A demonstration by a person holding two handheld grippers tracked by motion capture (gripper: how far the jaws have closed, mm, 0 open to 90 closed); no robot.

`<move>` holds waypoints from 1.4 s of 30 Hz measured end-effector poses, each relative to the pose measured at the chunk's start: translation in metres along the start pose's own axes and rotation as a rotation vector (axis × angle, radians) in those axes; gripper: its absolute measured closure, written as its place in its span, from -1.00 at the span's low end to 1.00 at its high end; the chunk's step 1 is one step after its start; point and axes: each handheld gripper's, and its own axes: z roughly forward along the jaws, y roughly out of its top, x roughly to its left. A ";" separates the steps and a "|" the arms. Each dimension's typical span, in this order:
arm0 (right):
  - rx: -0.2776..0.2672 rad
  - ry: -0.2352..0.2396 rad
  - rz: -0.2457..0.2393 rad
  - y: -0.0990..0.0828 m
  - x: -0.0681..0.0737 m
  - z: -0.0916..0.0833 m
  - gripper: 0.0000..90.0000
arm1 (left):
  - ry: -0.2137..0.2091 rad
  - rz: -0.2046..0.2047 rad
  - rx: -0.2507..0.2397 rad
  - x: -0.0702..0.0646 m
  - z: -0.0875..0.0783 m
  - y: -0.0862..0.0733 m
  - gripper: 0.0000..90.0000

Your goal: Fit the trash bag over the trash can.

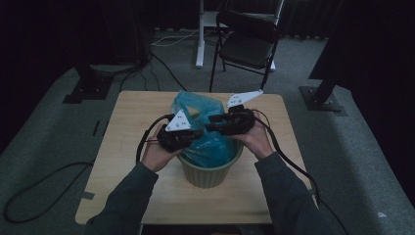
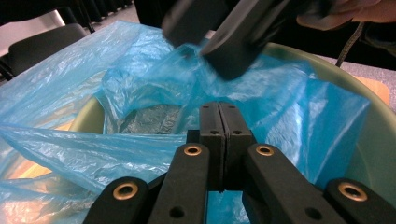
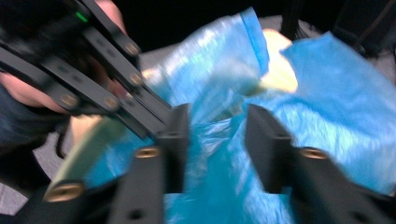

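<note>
On a pale wooden tabletop (image 1: 142,196) in a dim room, a green plastic pot (image 1: 208,175) stood near the middle, lined with a thin blue plastic bag (image 1: 211,147) whose loose top rose above the rim on the far side. A person in grey sleeves reached in from the near edge, holding a black claw in each hand over the pot's mouth.

The left claw (image 2: 219,122) hung at the pot's near-left rim, pointing inward. In the left gripper view its two black jaws were pressed flat together in front of the crumpled blue film inside the pot; whether a fold of bag was pinched between them could not be told. The green wall of the pot (image 2: 379,140) curved around on the right of that view, and the dark bottom of the bag showed through a hollow in the plastic.

The right claw (image 3: 217,140) hung at the far-right rim, facing the left one, the two almost meeting above the bag. In the blurred right gripper view its jaws stood apart with a ridge of blue bag (image 3: 224,154) lying between them, and the pads did not look to be pressing on it.

A black folding chair (image 1: 247,41) stood on the grey carpet beyond the tabletop.
</note>
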 end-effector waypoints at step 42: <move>-0.004 0.025 -0.153 -0.012 0.014 -0.021 1.00 | 0.010 -0.119 0.038 0.046 0.018 0.013 1.00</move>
